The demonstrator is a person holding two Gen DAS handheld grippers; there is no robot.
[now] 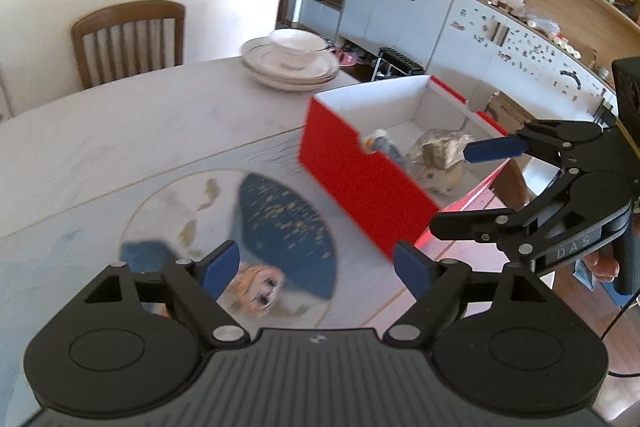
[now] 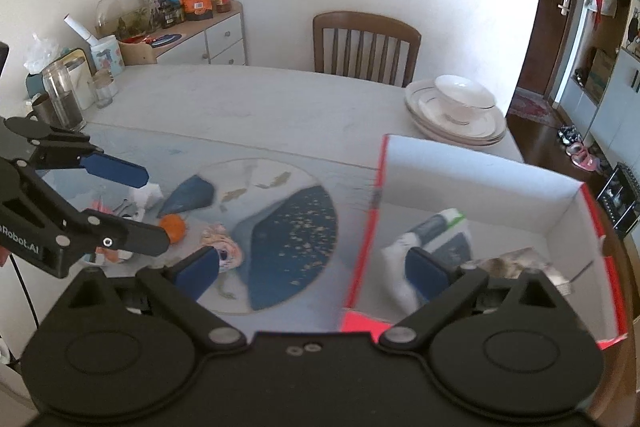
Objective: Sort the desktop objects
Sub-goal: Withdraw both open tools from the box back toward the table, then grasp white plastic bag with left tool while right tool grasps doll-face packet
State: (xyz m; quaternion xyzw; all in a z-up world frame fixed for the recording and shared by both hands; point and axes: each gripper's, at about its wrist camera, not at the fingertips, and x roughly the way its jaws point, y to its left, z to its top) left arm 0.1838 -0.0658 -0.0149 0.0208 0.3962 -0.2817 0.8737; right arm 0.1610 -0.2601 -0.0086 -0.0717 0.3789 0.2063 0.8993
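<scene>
A red box with a white inside stands on the table's right; in the right wrist view it holds a tube-like item and a crumpled wrapper. My left gripper is open and empty above a small peach-coloured item, which also shows in the right wrist view. My right gripper is open and empty over the box's near left wall; in the left wrist view it hangs over the box. An orange ball and some wrappers lie at the left.
A round blue-patterned mat lies under the glass top. Stacked white plates with a bowl sit at the far right corner. Jars and cups stand at the far left. A wooden chair is behind the table.
</scene>
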